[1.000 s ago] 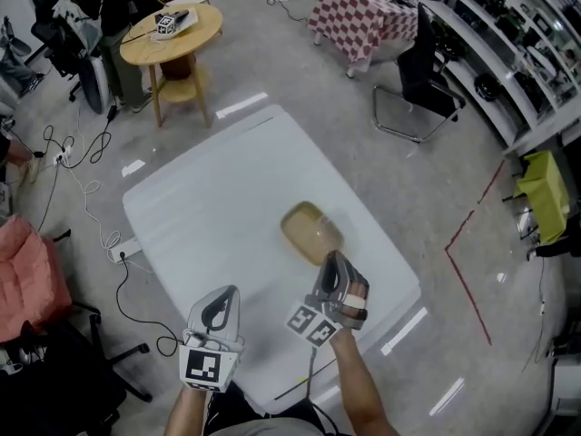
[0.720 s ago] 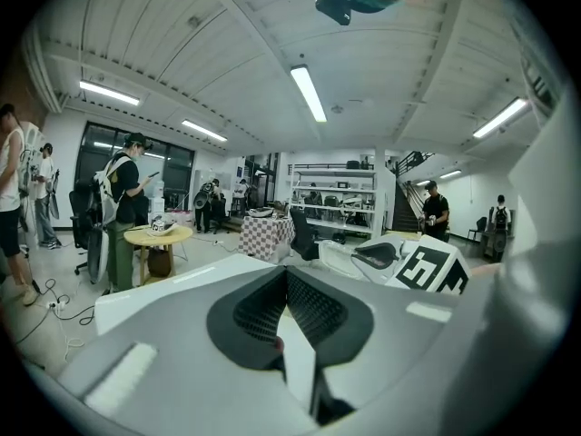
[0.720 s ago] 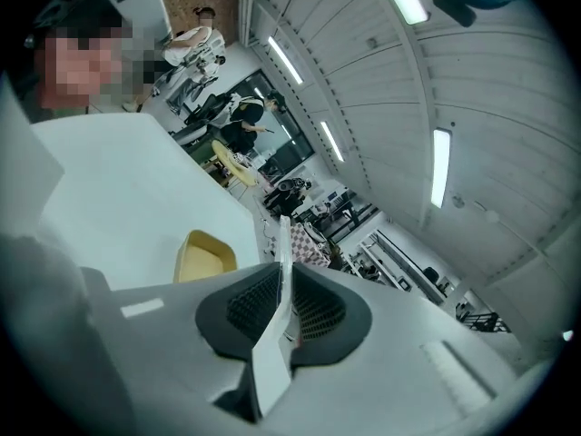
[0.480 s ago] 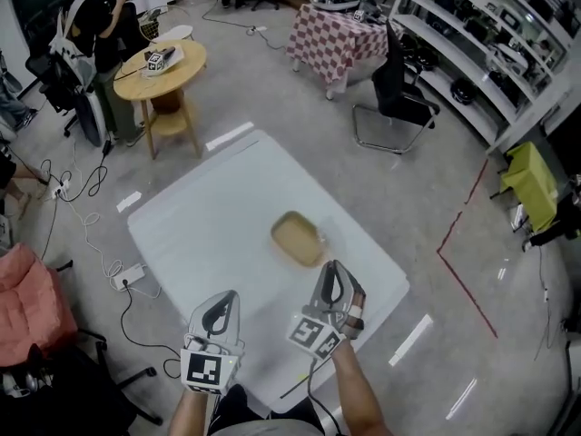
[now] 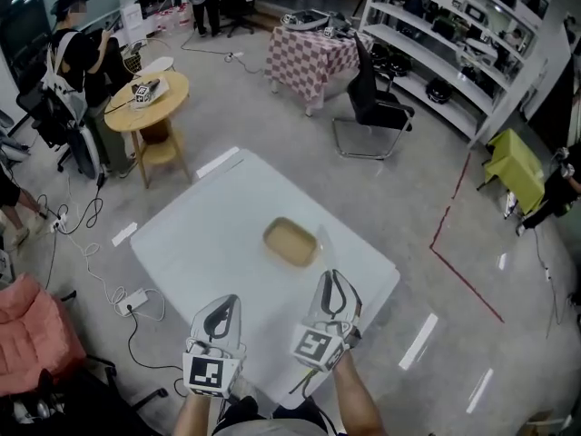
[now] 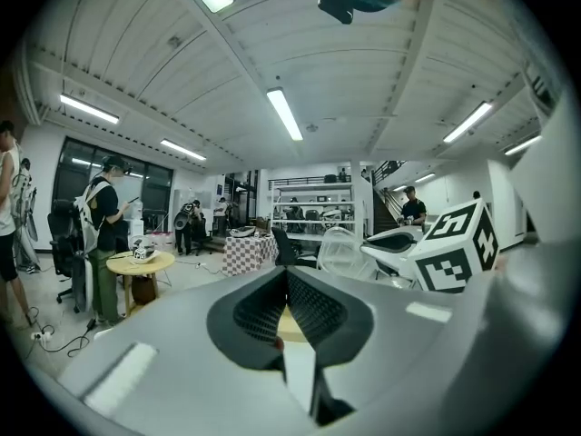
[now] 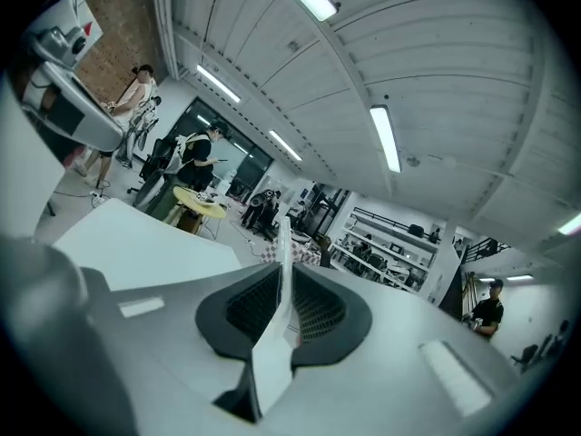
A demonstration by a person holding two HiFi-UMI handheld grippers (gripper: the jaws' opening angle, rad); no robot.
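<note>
A tan oblong tray (image 5: 290,242) lies on the white table (image 5: 209,234), right of its middle. My right gripper (image 5: 329,277) hovers over the table's near edge, just short of the tray. It is shut on a thin white sheet (image 7: 282,242) that sticks up past the jaws (image 7: 280,272); the sheet shows faintly in the head view (image 5: 325,249). My left gripper (image 5: 226,302) is beside it to the left, shut, with nothing seen between its jaws (image 6: 287,277). The tray (image 6: 289,325) peeks through beyond them.
A round wooden table (image 5: 147,103) with a marker cube stands at the back left, a person (image 5: 77,53) beside it. A checkered table (image 5: 304,53), a black chair (image 5: 372,107) and shelves (image 5: 454,34) are behind. Cables and a power strip (image 5: 132,300) lie left of the table.
The head view has risen and pulled back, so table and tray look smaller. Both grippers have tilted up; the right gripper view no longer shows the tray. The sheet stays gripped.
</note>
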